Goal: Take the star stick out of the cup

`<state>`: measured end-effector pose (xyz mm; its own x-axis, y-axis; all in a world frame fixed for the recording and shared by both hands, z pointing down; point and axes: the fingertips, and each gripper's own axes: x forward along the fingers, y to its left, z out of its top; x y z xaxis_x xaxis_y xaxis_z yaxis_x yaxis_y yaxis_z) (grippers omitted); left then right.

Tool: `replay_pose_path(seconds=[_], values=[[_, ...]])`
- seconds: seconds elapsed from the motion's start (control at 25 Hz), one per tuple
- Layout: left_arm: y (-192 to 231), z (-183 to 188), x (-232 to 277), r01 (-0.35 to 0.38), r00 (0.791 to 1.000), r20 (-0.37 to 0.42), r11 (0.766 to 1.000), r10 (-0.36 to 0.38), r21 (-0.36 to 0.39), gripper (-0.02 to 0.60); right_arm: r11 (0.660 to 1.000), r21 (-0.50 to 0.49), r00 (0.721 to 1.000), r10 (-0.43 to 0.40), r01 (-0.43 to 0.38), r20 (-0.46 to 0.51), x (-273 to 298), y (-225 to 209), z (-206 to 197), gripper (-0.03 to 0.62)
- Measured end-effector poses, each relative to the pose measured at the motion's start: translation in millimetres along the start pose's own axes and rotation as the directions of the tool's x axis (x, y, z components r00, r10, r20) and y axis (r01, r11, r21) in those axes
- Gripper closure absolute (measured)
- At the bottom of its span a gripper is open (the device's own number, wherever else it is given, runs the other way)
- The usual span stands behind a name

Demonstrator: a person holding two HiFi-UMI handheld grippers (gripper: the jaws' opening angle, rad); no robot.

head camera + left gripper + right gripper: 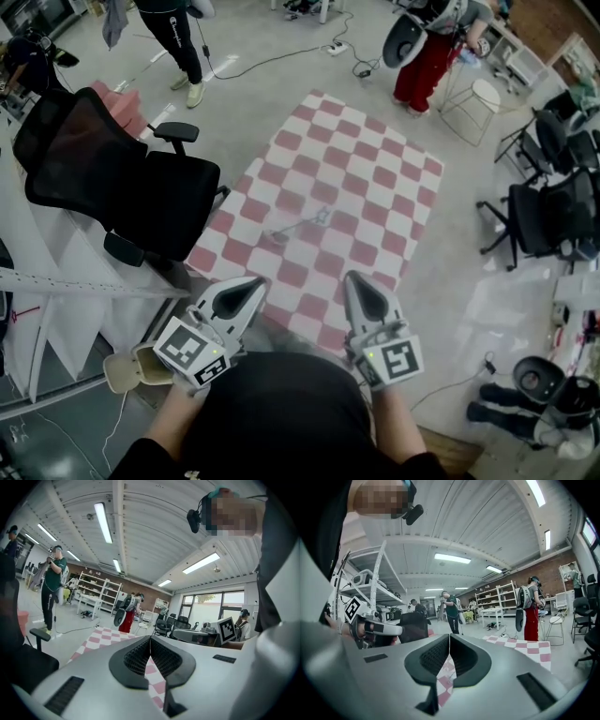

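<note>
Grey floor (272,103) fills most of the head view. A red-and-white chequered mat (361,183) lies on it, running from the upper centre of the frame down to the grippers. A black mesh office chair (112,178) stands at the upper left, its seat edge over the mat's left border. White shelving (52,291) occupies the left edge. A group of dark chairs (548,206) lines the right edge. The wearer's dark torso (281,412) fills the bottom centre.

The left gripper (255,284) at lower left of centre and the right gripper (358,279) at lower right of centre point up-frame over the near end of the mat, side by side and apart. Each carries its marker cube next to the hand. In the left gripper view the jaws meet at their tips with nothing between them, and only chequered mat shows through the slit below. In the right gripper view the jaws are likewise pressed together and empty.

A person in red trousers (420,67) stands at the upper right, beside a white stool (480,101). A person in dark trousers (180,42) stands at the top, left of centre.

A beige cup-shaped container (127,370) sits at lower left, just beside the left gripper's cube. What it is cannot be told.

A thin grey stick (302,226) lies flat near the middle of the mat, well apart from both grippers. It may be the star stick, though its ends are too small to make out.
</note>
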<state>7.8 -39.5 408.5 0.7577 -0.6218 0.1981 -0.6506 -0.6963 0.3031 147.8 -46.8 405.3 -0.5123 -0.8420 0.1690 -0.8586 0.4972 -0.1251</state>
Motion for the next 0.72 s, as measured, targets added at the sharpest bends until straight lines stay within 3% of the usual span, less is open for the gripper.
replay_pose_path(seconds=[0.24, 0.72], values=[[16.8, 5.0, 7.4, 0.021, 1.000, -0.019, 1.000, -0.021, -0.009, 0.541, 0.998, 0.053, 1.000, -0.023, 0.024, -0.021, 18.4, -7.4, -6.5, 0.577], [66.1, 19.3, 14.2, 0.109, 0.991, -0.078, 0.994, -0.108, 0.003, 0.541, 0.981, 0.099, 0.985, -0.159, 0.164, -0.060, 69.6, -26.9, -28.3, 0.577]])
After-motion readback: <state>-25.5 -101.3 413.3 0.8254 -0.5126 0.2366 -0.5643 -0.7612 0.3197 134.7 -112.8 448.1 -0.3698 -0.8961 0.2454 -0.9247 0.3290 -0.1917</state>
